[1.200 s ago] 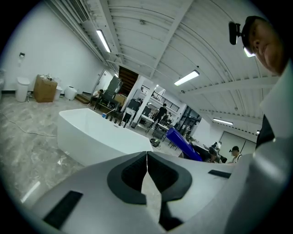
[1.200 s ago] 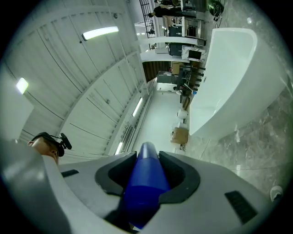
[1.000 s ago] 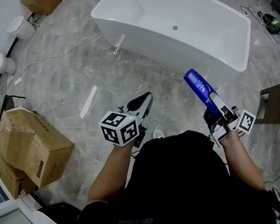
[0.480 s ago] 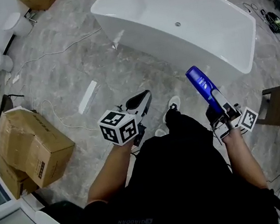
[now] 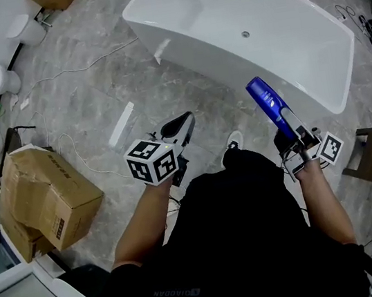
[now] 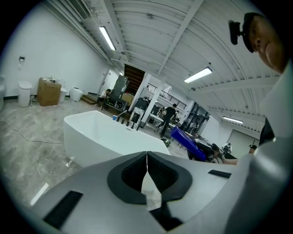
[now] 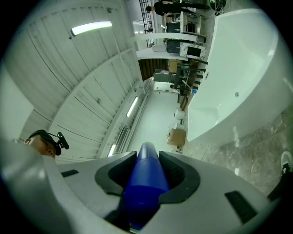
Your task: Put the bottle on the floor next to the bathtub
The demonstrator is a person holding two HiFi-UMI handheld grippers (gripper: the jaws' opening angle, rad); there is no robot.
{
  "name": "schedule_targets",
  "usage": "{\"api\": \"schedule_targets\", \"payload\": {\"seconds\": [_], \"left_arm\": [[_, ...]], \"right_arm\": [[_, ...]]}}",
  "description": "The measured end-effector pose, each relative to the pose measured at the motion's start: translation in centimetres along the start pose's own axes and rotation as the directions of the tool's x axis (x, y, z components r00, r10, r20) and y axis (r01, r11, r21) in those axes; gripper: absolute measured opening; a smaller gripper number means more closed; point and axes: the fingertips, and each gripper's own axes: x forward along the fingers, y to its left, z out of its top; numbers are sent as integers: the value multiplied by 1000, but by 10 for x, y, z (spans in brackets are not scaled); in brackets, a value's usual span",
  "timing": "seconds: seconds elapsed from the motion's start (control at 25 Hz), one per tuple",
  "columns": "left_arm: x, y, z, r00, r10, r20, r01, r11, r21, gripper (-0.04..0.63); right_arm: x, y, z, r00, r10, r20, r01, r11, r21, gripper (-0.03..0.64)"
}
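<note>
Carrying the bottle (image 5: 267,105) clamped tight in my right claw (image 5: 288,129), blue body poking out toward twelve o'clock, well above the floor (image 5: 95,103). My left claw (image 5: 183,122) is pinched together on nothing, off at nine o'clock from the bottle. The bathtub (image 5: 231,78) stretches across at twelve. To do this well, I reckon: go down low just beside the bathtub, stand the bottle on its base, feel it settle flat on the floor, and only then let go
</note>
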Motion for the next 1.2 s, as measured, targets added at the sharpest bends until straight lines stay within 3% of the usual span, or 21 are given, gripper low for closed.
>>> {"api": "schedule_targets", "payload": {"seconds": [0.24, 0.56, 0.96, 1.2], "left_arm": [[47, 19, 53, 1000, 6, 1, -6, 1000, 26, 17], [94, 44, 74, 999, 18, -39, -16, 999, 45, 17], [100, 95, 89, 999, -13, -49, 13, 1000, 9, 17], [99, 146, 103, 993, -56, -103, 62, 996, 57, 17]], "right_arm": [[32, -19, 52, 1000, -5, 8, 4, 1000, 14, 164], [64, -59, 91, 999, -33, -11, 34, 999, 20, 164], [102, -82, 82, 994, -107, -29, 107, 994, -24, 164], [126, -85, 62, 981, -186, 47, 188, 982, -26, 164]]}}
